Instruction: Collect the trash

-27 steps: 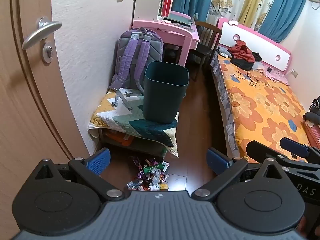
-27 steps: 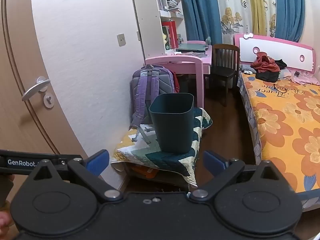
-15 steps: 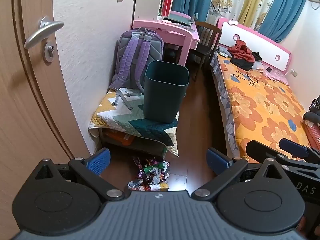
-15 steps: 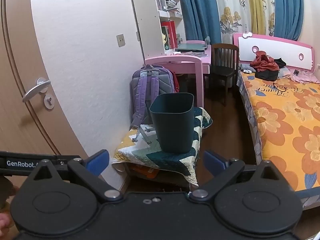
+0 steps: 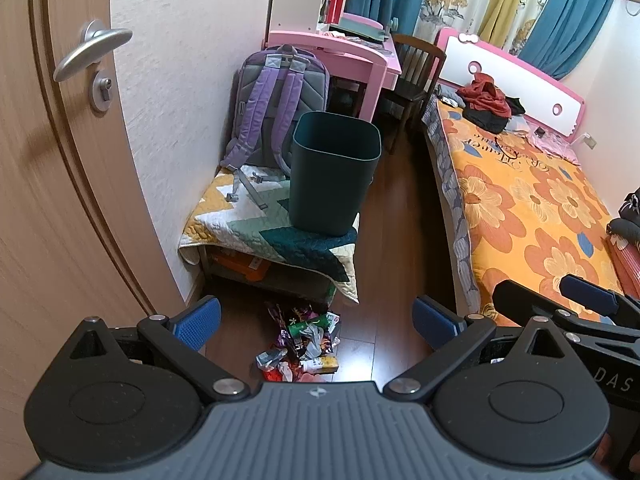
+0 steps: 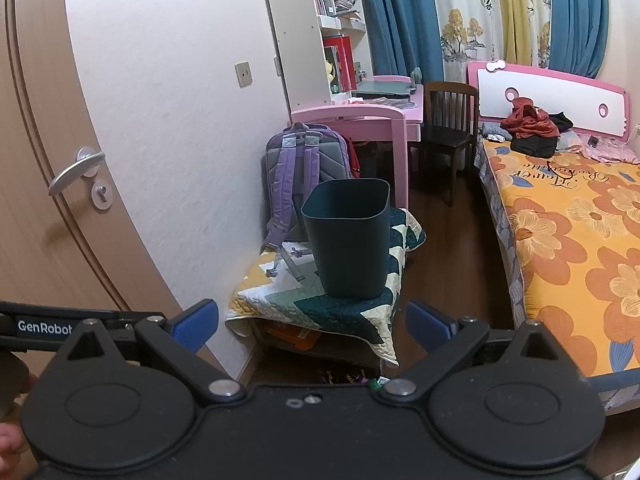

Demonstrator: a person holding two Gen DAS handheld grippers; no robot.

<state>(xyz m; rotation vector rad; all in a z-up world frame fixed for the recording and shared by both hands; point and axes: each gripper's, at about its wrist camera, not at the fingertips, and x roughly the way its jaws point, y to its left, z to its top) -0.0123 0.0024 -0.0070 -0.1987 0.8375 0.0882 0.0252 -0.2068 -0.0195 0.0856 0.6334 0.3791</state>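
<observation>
Several crumpled, brightly printed snack wrappers and bits of paper trash [image 5: 302, 344] lie in a loose heap on the dark wooden floor [image 5: 394, 248], just in front of a low counter covered by a quilted patchwork blanket [image 5: 256, 232] in yellow, white and green. On that blanket stands a dark green, square-mouthed plastic waste bin [image 5: 330, 176], upright, with a purple and grey backpack [image 5: 276, 96] leaning against the wall behind it. In the right wrist view only the top edge of the heap shows, low under the counter.

Left claw [image 5: 316, 320] hangs above the heap, tilted down, its blue-padded fingers spread wide with nothing between them. Right claw [image 6: 312, 320] is likewise spread wide and holds nothing; in the left wrist view it shows at the right edge, over the side of the bed.

Farther out are a wooden door with a silver lever handle [image 5: 90, 54] on the left, a pink desk [image 5: 344, 48] and dark wooden chair [image 5: 416, 72] beyond the backpack, and a bed with an orange flowered cover [image 5: 532, 200] and pink headboard on the right, with blue curtains behind.
</observation>
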